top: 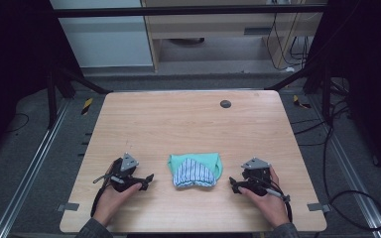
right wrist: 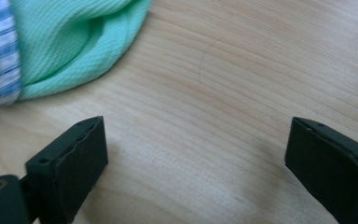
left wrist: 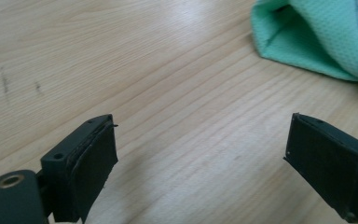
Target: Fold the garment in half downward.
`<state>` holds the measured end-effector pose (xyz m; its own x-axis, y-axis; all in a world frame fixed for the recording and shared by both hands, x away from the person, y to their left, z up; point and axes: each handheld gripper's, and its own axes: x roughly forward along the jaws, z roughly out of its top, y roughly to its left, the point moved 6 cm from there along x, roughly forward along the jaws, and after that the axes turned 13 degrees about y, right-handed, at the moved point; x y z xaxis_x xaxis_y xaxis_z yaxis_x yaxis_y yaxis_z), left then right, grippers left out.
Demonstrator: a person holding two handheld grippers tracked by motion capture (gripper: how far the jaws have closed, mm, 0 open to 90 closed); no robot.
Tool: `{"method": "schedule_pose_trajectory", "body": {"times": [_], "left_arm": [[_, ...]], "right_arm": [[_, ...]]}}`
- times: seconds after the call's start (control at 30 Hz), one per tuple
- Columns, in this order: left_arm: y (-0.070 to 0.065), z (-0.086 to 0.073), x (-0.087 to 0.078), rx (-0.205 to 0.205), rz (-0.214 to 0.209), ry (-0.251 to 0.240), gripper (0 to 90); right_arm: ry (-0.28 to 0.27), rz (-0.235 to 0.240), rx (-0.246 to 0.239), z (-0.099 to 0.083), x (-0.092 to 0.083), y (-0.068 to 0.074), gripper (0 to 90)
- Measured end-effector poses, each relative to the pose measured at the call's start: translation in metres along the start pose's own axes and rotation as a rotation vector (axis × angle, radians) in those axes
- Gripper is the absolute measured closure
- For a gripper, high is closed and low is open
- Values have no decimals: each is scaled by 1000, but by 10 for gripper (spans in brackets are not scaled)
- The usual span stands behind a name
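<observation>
I'm resting my left gripper (top: 148,179) and right gripper (top: 234,185) either side of the folded cloth (top: 195,169) — jaws gaping wide, gripping nothing, flanking it for reach.

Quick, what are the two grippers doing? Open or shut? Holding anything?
Left gripper: open, holding nothing, over bare wooden table.
Right gripper: open, holding nothing, beside the green and striped cloth.
</observation>
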<state>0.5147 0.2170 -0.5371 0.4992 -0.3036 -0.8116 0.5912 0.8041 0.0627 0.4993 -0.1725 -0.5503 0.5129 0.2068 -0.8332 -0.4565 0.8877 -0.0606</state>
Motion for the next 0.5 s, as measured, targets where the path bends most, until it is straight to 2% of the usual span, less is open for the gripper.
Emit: {"method": "schedule_pose_trajectory", "body": {"times": [0.1,0.23,0.33,0.5], "left_arm": [[6,-1,2,-28,6,-4,79],[14,-3,5,-42,26,6,80],[17,-3,9,-55,35,14,80],[21,-4,12,-71,60,31,67]], "right_arm": [[-6,5,37,2,4,-6,40],[-8,11,72,3,7,-12,35],[-5,0,113,4,8,-16,36],[4,-23,147,5,9,-20,6]]}}
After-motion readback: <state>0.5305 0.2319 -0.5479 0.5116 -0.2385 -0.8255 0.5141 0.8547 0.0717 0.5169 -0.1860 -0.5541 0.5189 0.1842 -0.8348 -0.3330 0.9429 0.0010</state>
